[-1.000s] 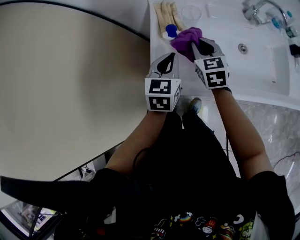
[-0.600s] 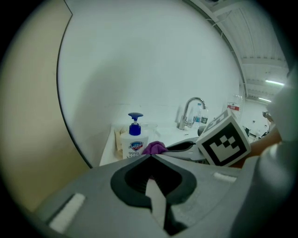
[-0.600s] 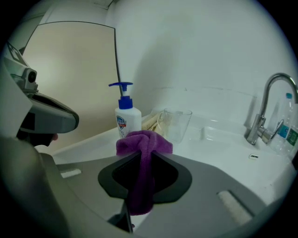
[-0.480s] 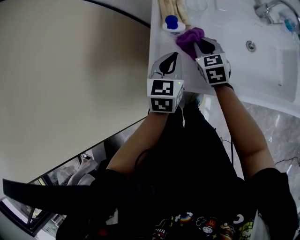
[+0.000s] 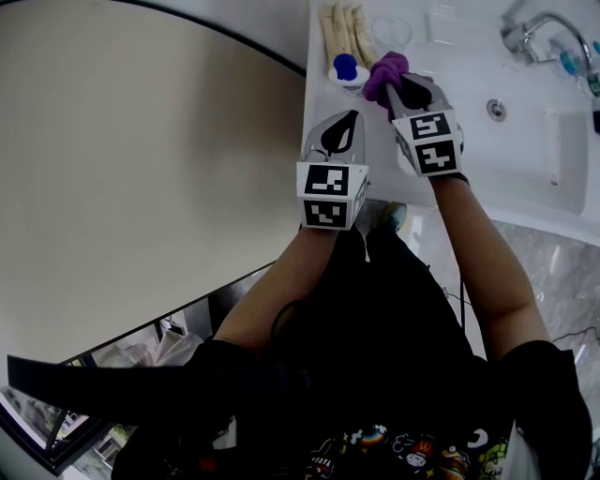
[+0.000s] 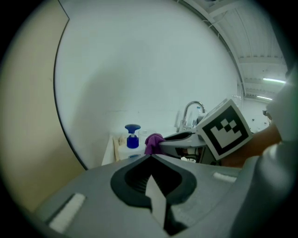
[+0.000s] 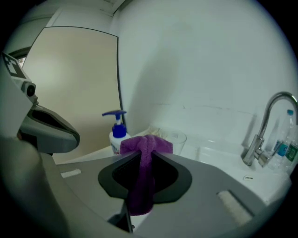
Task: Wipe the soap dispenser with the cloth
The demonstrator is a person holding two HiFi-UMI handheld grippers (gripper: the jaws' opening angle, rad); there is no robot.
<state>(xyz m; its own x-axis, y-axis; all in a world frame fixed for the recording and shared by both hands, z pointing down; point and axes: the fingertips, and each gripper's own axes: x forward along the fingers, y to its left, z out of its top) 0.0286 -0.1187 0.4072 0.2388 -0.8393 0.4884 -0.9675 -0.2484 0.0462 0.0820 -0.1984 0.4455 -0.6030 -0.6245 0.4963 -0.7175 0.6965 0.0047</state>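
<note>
The soap dispenser (image 5: 345, 67), white with a blue pump, stands at the left end of the white counter (image 5: 323, 103). In the right gripper view the dispenser (image 7: 116, 135) stands just left of the jaws. My right gripper (image 5: 392, 90) is shut on a purple cloth (image 5: 385, 71), whose bunched end sits right beside the dispenser; whether they touch is unclear. The cloth (image 7: 144, 158) hangs down between the right jaws. My left gripper (image 5: 344, 116) hovers over the counter's front edge, short of the dispenser (image 6: 132, 138), jaws together and empty.
A clear glass (image 5: 391, 30) and pale wooden sticks (image 5: 342, 28) lie behind the dispenser. The sink basin (image 5: 525, 141) with its drain (image 5: 495, 110) and faucet (image 5: 530, 30) lies to the right, with bottles (image 7: 285, 145) by the tap. A beige wall is on the left.
My right gripper drew the cloth back toward me, then pushed it forward alongside the dispenser. The left gripper stayed where it was.
</note>
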